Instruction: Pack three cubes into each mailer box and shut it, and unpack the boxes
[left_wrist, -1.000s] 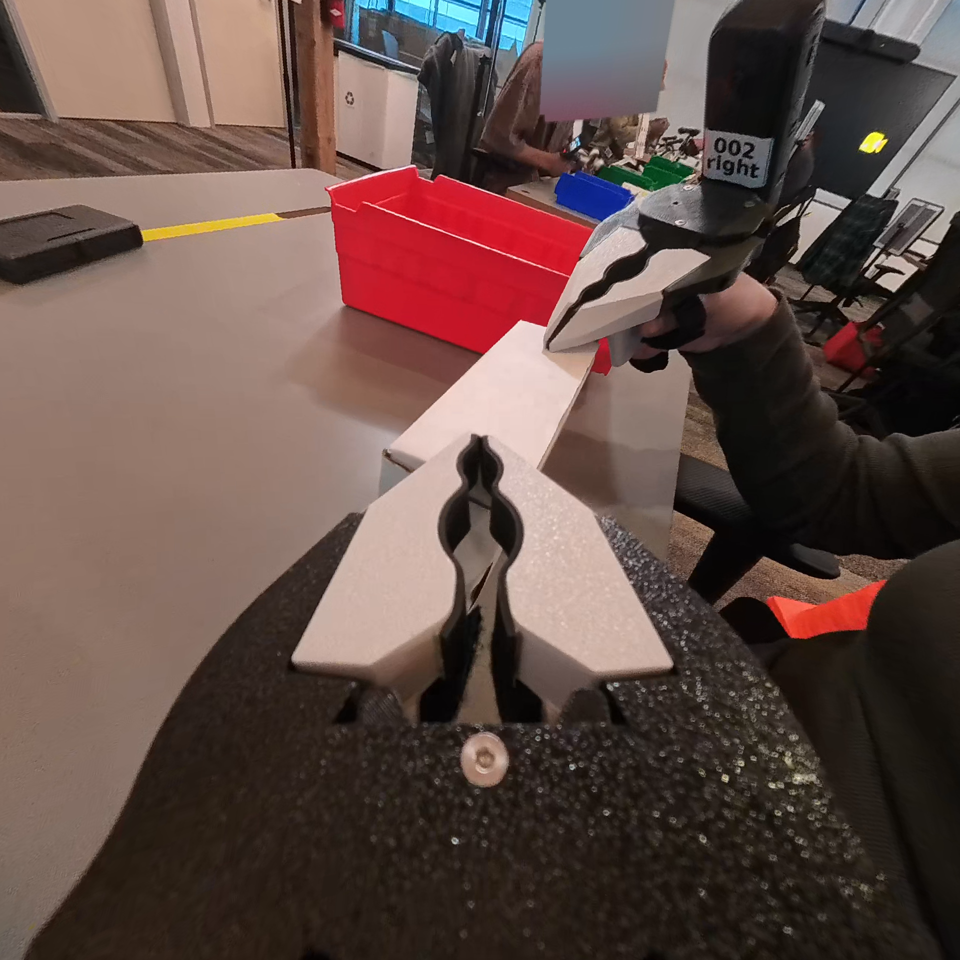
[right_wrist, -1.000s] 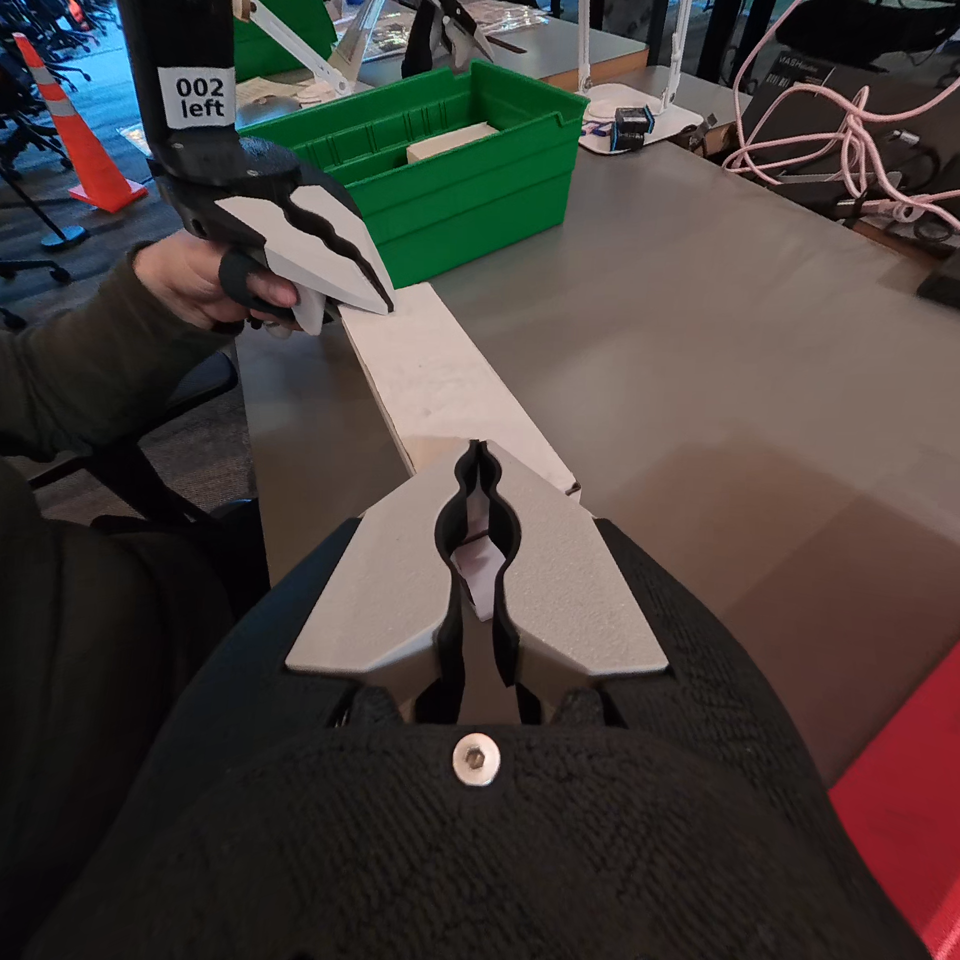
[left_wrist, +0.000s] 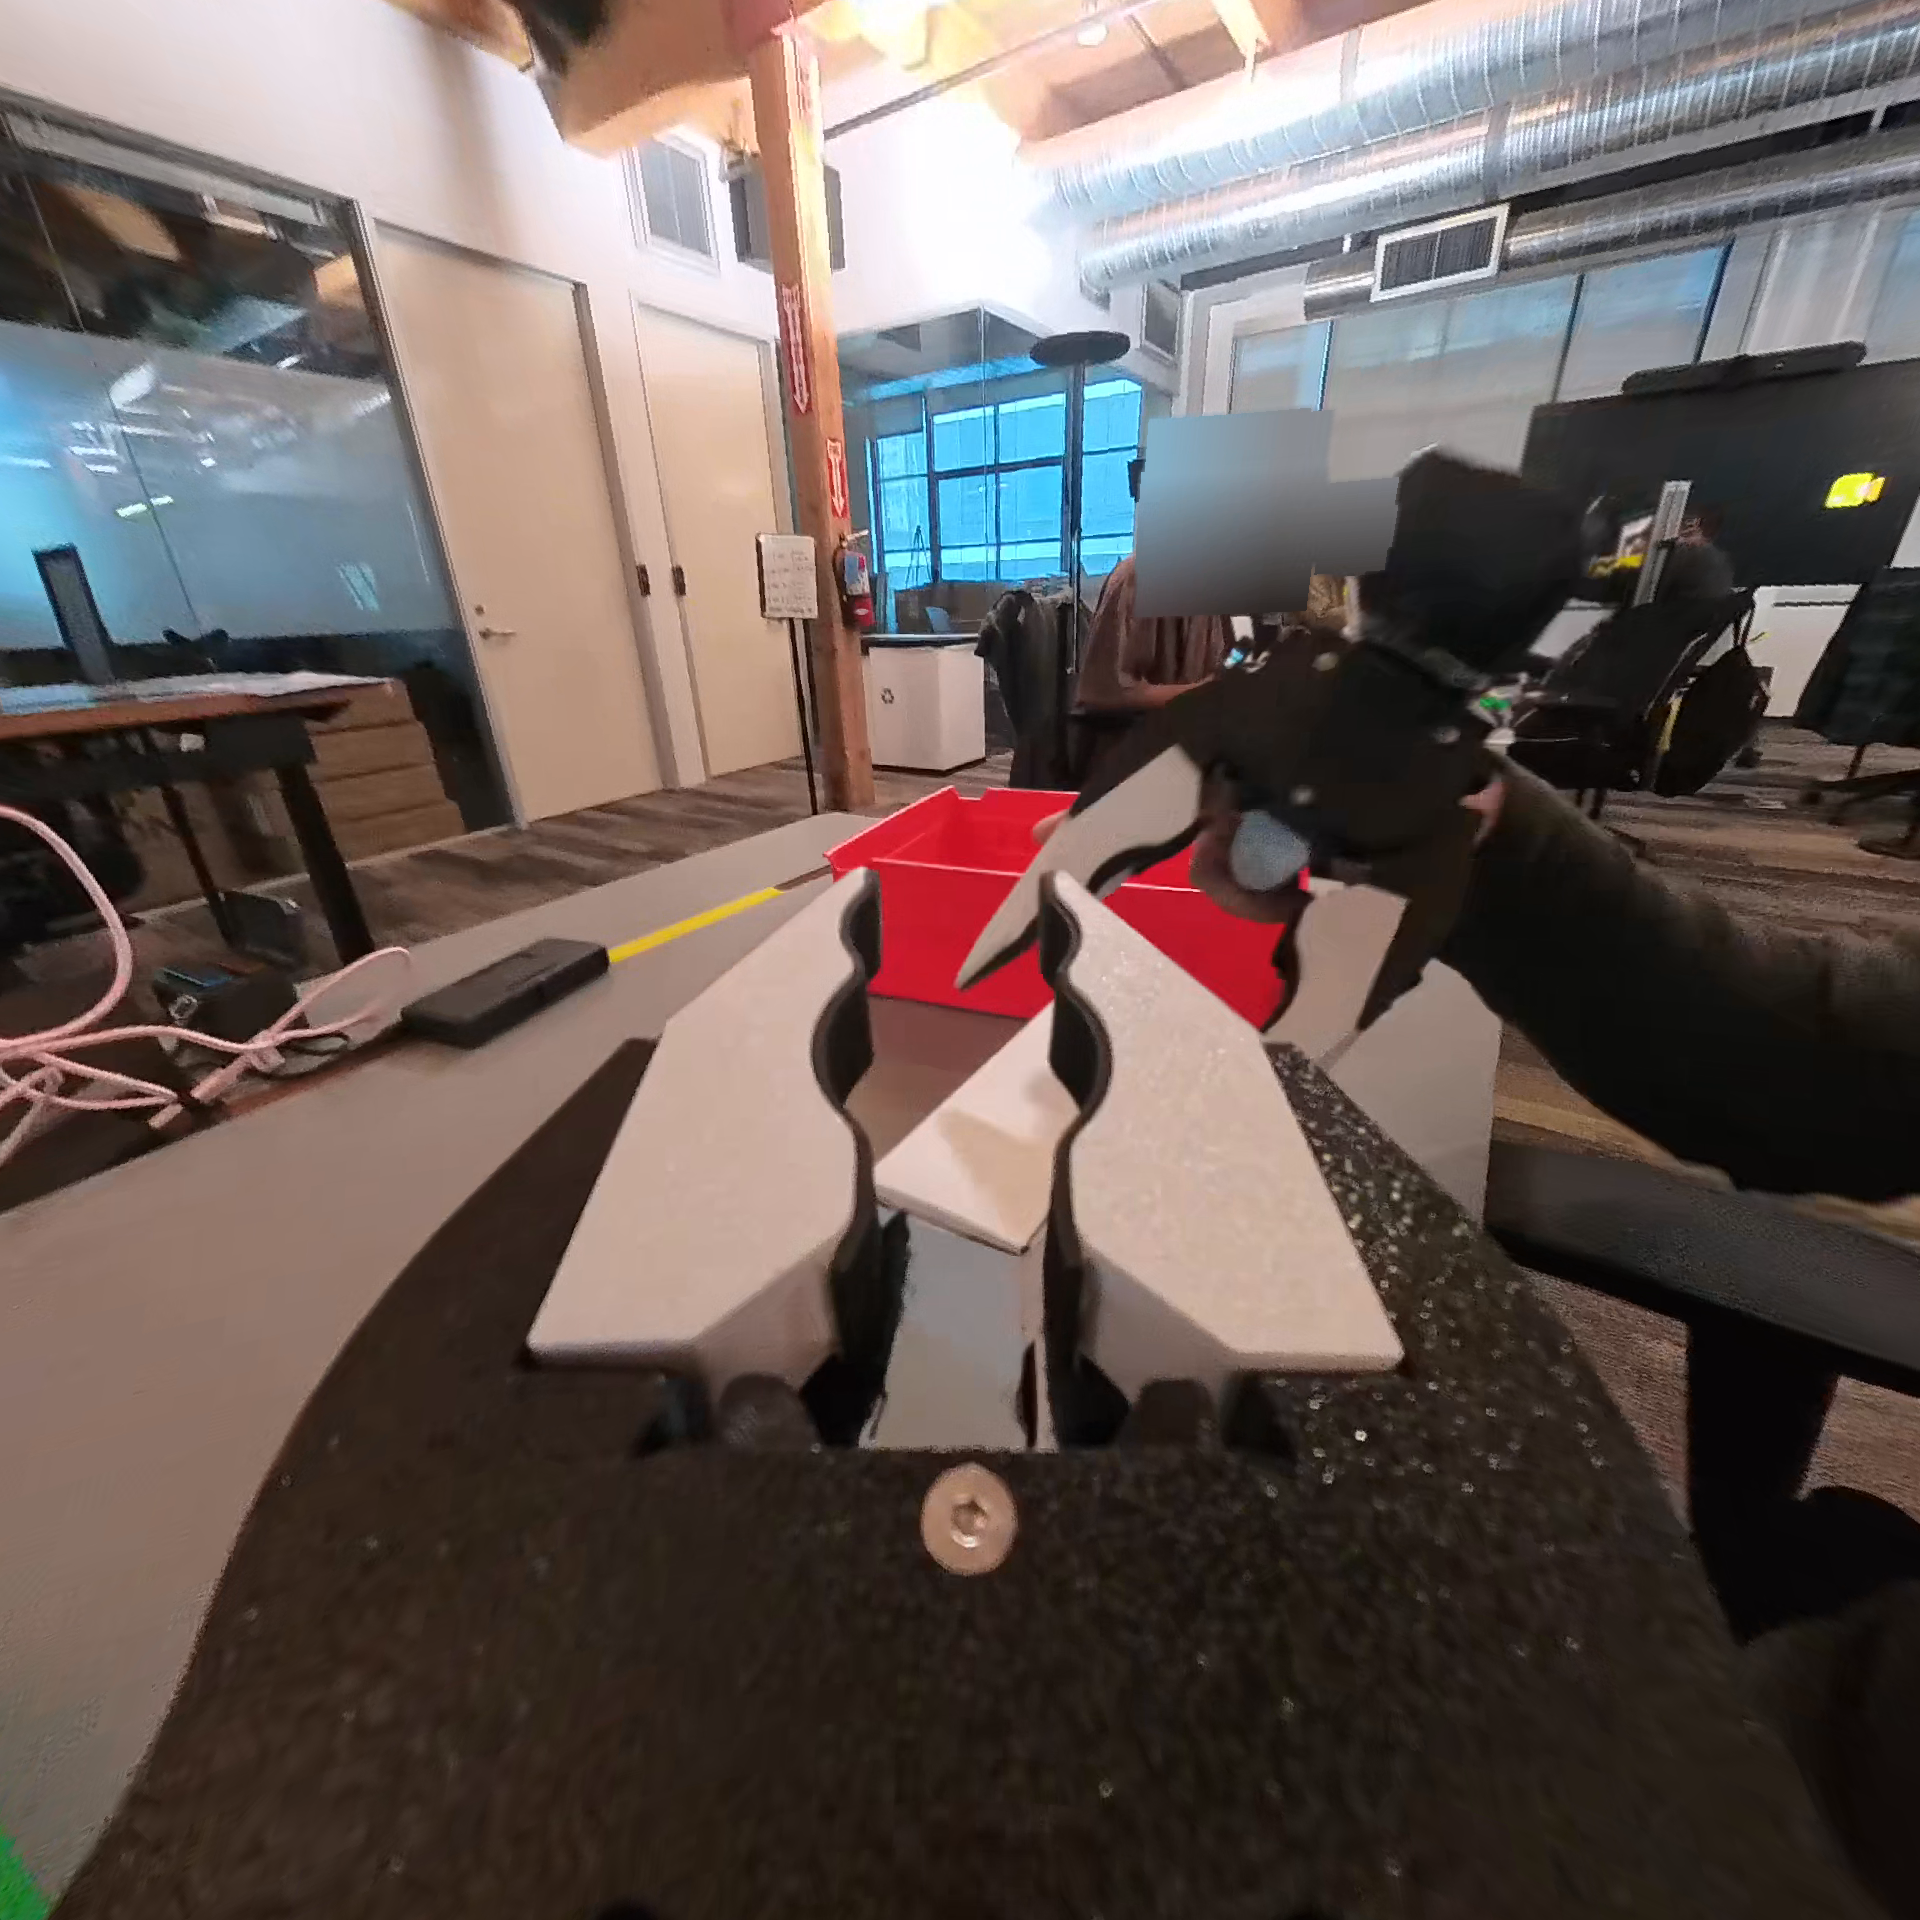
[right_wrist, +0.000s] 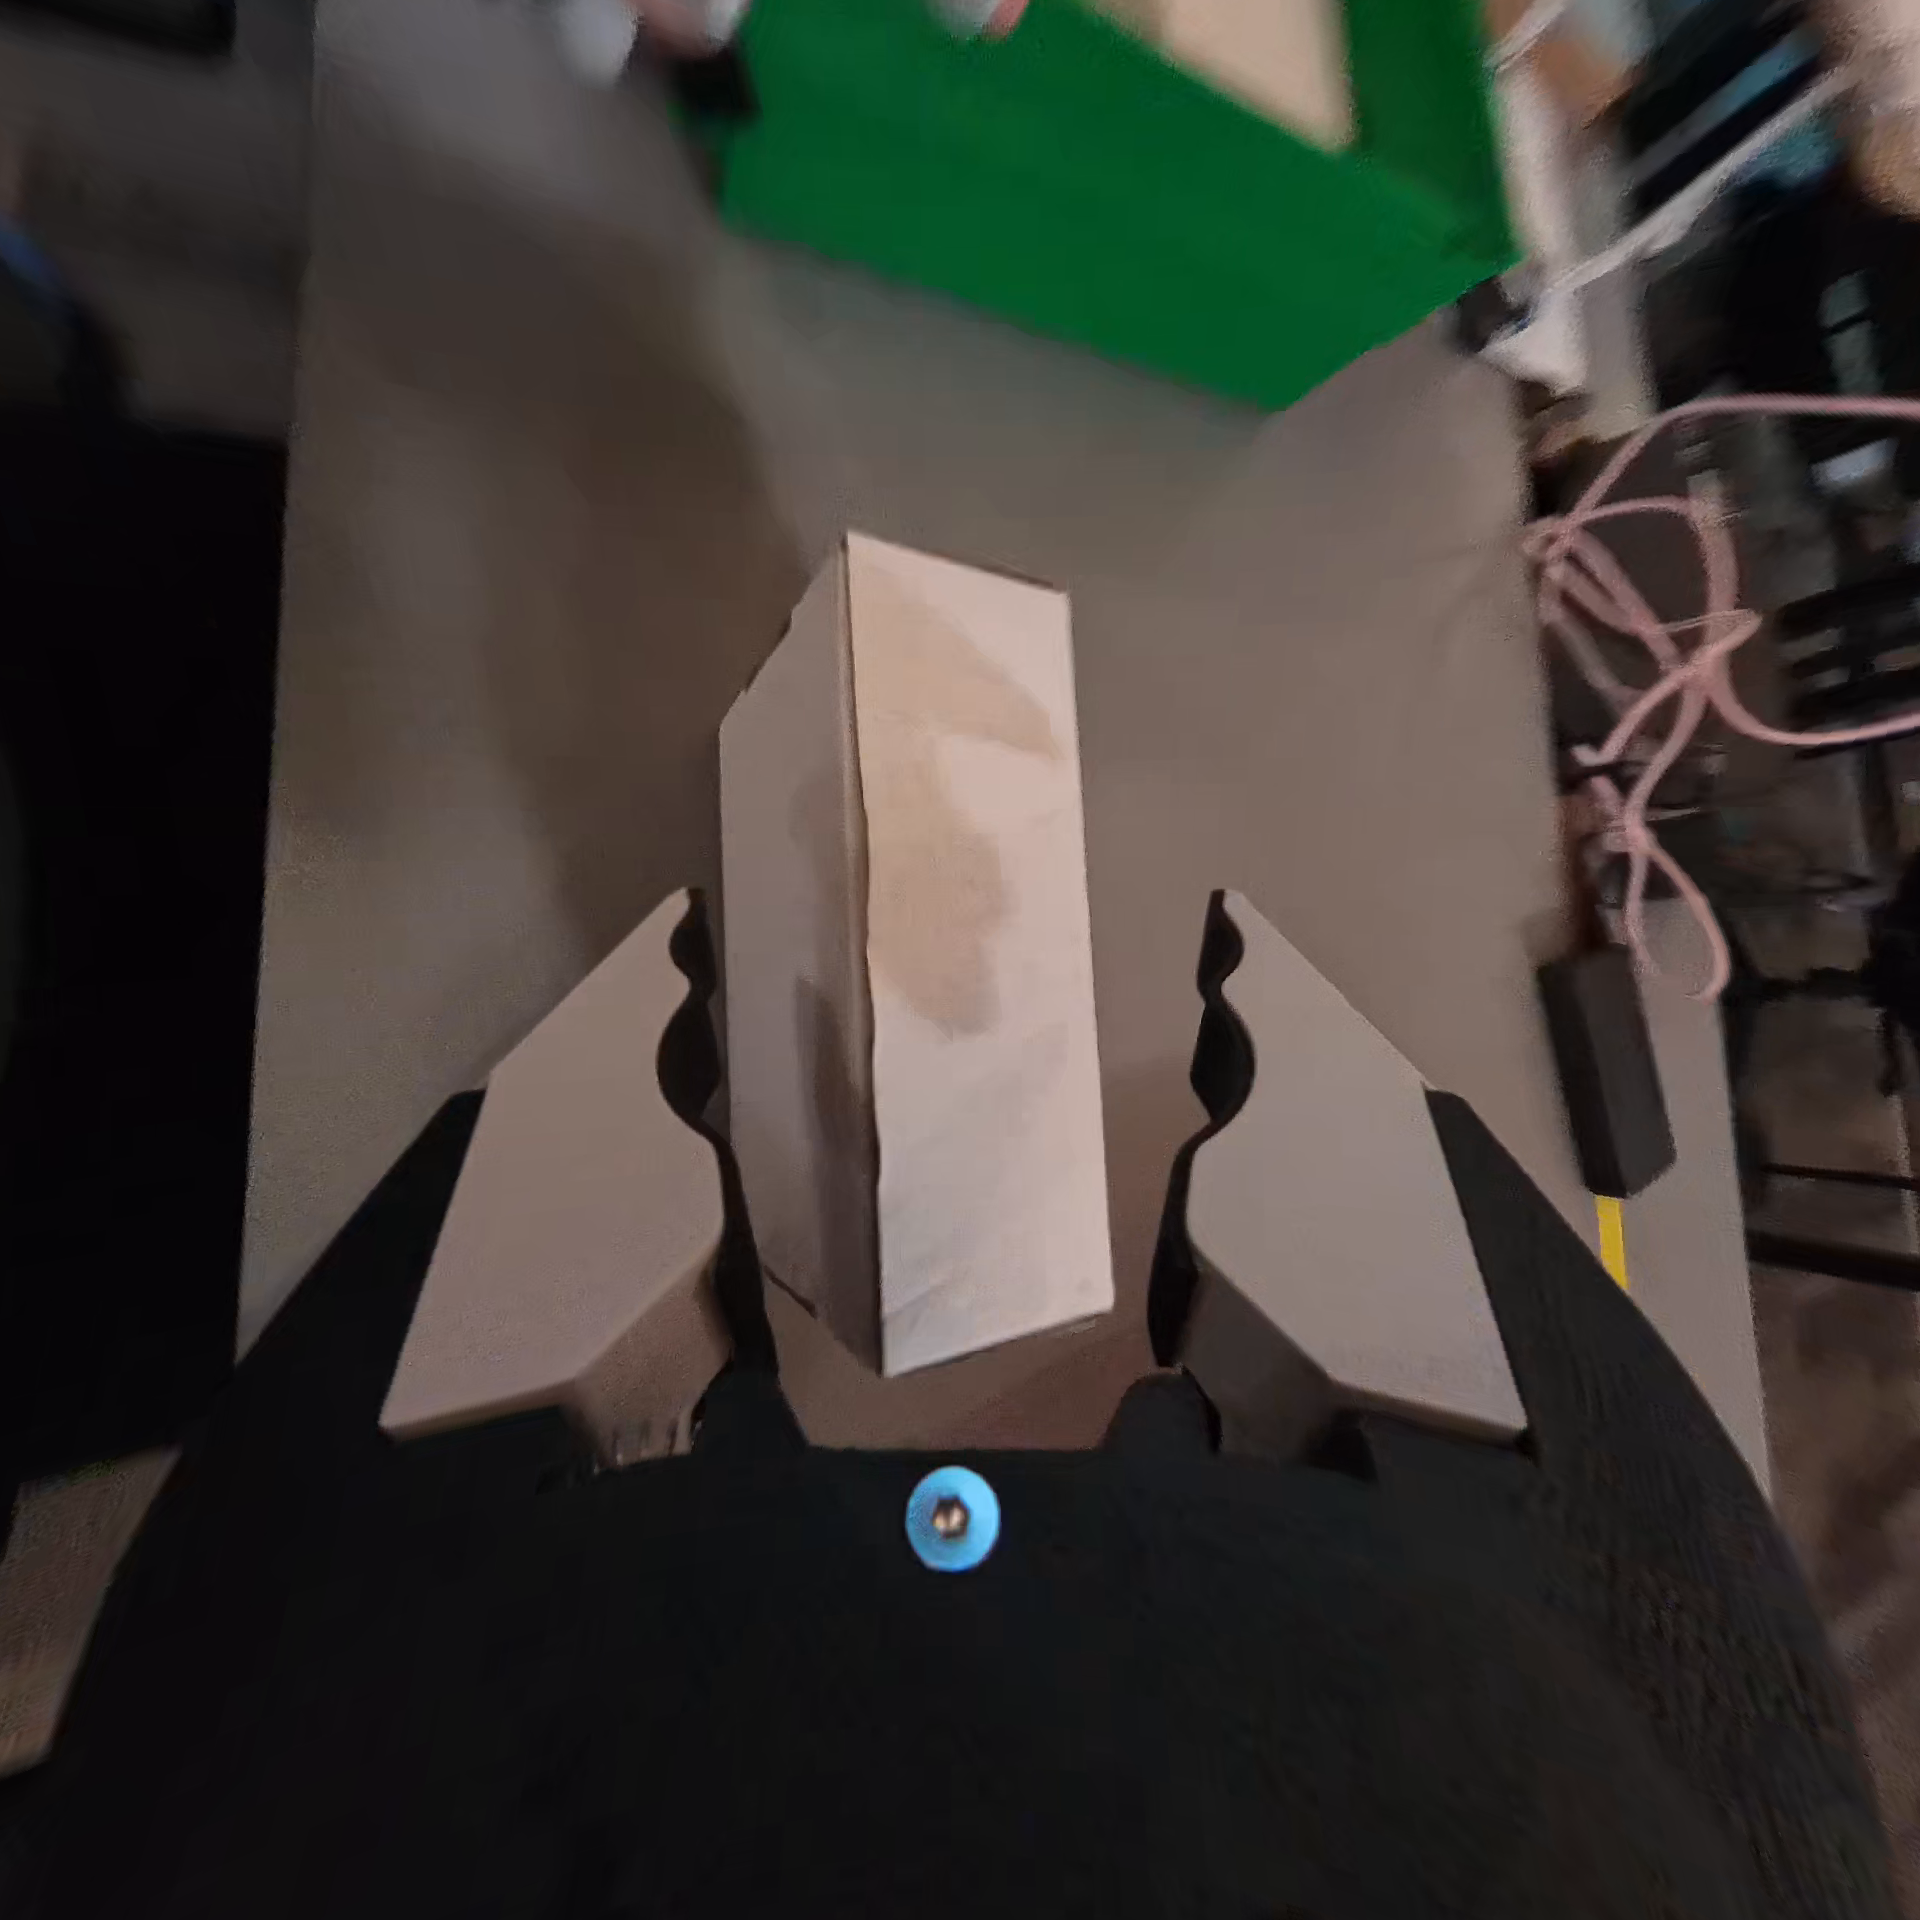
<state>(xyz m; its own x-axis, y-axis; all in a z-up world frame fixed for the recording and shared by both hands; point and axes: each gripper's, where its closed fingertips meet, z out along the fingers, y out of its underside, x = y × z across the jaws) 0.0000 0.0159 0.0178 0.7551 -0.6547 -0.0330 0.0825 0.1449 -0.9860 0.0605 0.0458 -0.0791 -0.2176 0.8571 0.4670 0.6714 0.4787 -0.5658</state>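
- The left gripper (left_wrist: 956, 914) fills the lower centre of the left wrist view. Its fingers (left_wrist: 748, 1122) stand a little apart and pinch nothing.
- One end of the white mailer box (left_wrist: 977, 1153) lies low between these fingers, in the centre of the frame. I cannot tell if the right finger touches it; the left finger shows a clear gap to it.
- The right gripper (right_wrist: 956, 914) fills the lower centre of the right wrist view, which is blurred. Its fingers (right_wrist: 1340, 1174) are spread wide.
- In that view the mailer box (right_wrist: 966, 935) lies closed on the grey desk (right_wrist: 468, 727) and runs from the lower centre up to the middle of the frame. The right finger is clearly away from the box; the left finger is just beside its side wall, and contact cannot be judged.
- In the left wrist view the right gripper (left_wrist: 1164, 935) shows at the right of centre, held by a hand in a dark sleeve (left_wrist: 1662, 987), with its fingers wide apart above the far end of the box.
- A red bin (left_wrist: 935, 935) stands on the desk behind the fingers, in the centre of the left wrist view.
- A green bin (right_wrist: 1091, 197) is at the top centre of the right wrist view.
- Pink cables (right_wrist: 1662, 665) lie at the right edge of that view.
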